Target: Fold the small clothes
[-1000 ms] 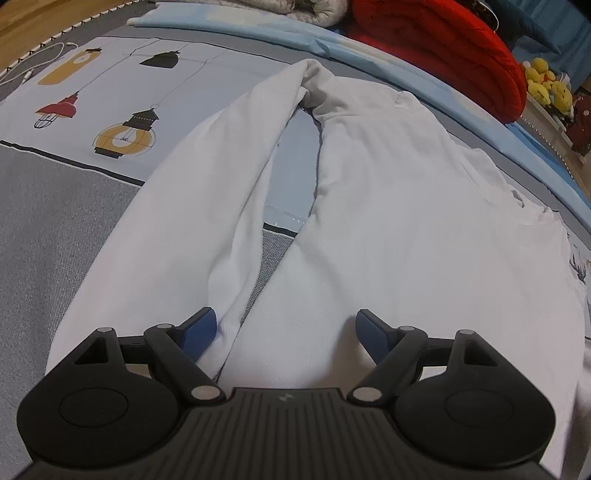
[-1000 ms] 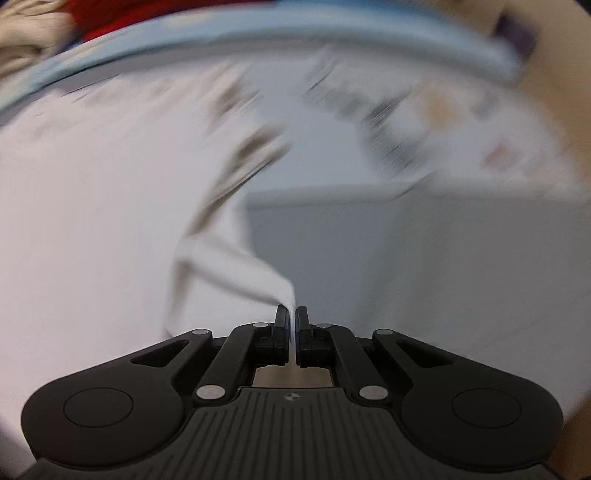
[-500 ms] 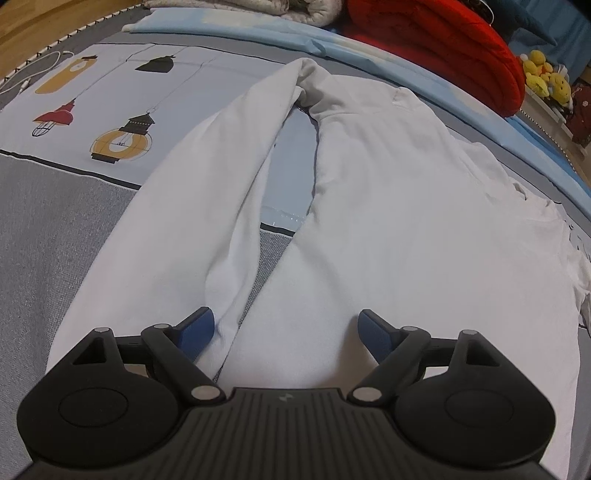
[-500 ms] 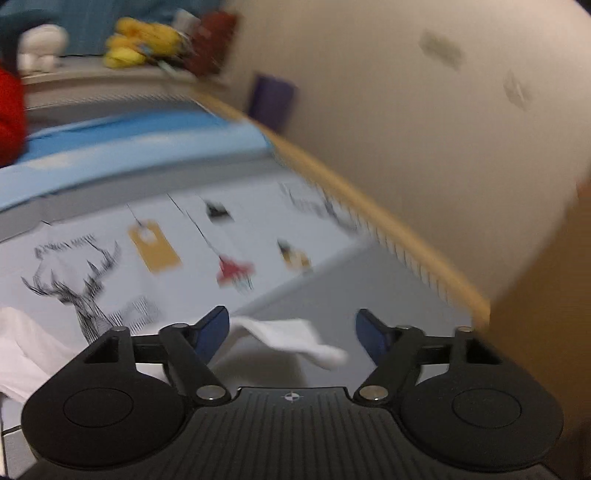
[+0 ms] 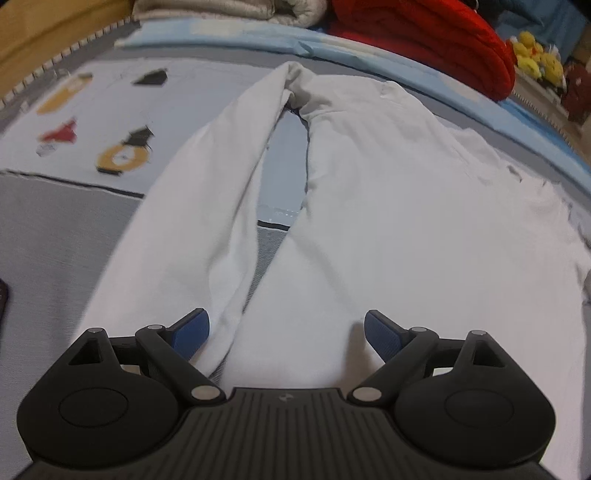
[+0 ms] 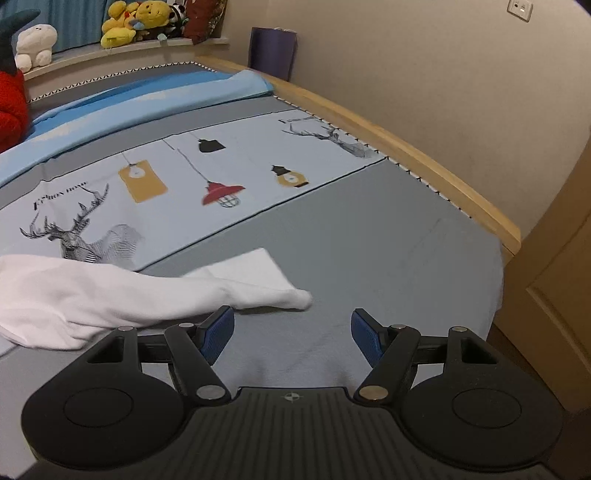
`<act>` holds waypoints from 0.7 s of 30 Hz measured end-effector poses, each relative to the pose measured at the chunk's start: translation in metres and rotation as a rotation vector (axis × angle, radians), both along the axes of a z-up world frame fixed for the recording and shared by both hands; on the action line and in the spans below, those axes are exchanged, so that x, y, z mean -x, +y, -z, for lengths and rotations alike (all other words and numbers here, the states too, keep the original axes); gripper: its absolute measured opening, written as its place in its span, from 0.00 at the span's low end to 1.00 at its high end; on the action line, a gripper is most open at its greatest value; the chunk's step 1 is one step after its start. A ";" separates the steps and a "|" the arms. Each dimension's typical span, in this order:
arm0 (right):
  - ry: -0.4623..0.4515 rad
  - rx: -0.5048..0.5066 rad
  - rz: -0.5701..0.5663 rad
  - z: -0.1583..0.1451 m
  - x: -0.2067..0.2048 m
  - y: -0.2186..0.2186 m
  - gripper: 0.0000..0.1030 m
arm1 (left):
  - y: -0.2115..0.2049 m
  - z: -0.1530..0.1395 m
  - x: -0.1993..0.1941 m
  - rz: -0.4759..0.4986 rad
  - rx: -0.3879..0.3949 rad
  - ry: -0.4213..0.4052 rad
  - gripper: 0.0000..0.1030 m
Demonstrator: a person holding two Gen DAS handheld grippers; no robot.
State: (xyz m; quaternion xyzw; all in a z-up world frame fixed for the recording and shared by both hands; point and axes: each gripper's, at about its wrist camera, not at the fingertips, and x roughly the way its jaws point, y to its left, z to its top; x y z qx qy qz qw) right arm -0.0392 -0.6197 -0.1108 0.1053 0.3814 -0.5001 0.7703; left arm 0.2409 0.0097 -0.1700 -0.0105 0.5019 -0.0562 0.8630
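Bedroom setting: grey bedspread (image 6: pixel 369 236) with a pale printed panel of lamps and deer, wooden bed rail along the wall, red blanket (image 5: pixel 424 40) and plush toys (image 6: pixel 136 18) at the far edge.

White garment (image 5: pixel 388 206) spread flat across the bedspread, long sleeve (image 5: pixel 199 206) lying alongside the body with a narrow gap of bedding between, both converging near the collar end. Other sleeve (image 6: pixel 229 284) stretched out to the right in the right wrist view, cuff end resting on plain grey fabric.

Step in hand, judged from the layout: laying out and straightening, before the first fold. Not yet folded anywhere visible. Next move probably calls for pinching a sleeve near its cuff and carrying it over the body, keeping the cloth flat and avoiding a drag that bunches the thin fabric.

Left gripper (image 5: pixel 286 332): spread wide, blue pads apart, hovering low over the hem area; left pad just beside the near end of the sleeve, right pad over the body cloth. Contact impossible to confirm, nothing pinched.

Right gripper (image 6: pixel 291 334): likewise wide apart, holding nothing, only bare grey bedspread between the pads; sleeve cuff just ahead and to the left, near the left pad but not between the fingers.
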 end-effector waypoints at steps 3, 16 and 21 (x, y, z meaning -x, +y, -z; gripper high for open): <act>0.013 -0.006 -0.056 0.010 0.015 -0.018 0.71 | -0.010 -0.010 0.012 0.002 -0.048 0.001 0.91; 0.139 0.017 -0.286 0.081 -0.006 -0.079 0.73 | -0.116 -0.049 0.062 0.099 -0.149 0.028 0.93; 0.101 -0.004 -0.401 0.092 -0.013 -0.088 0.67 | -0.149 -0.060 0.070 0.145 -0.185 0.005 0.93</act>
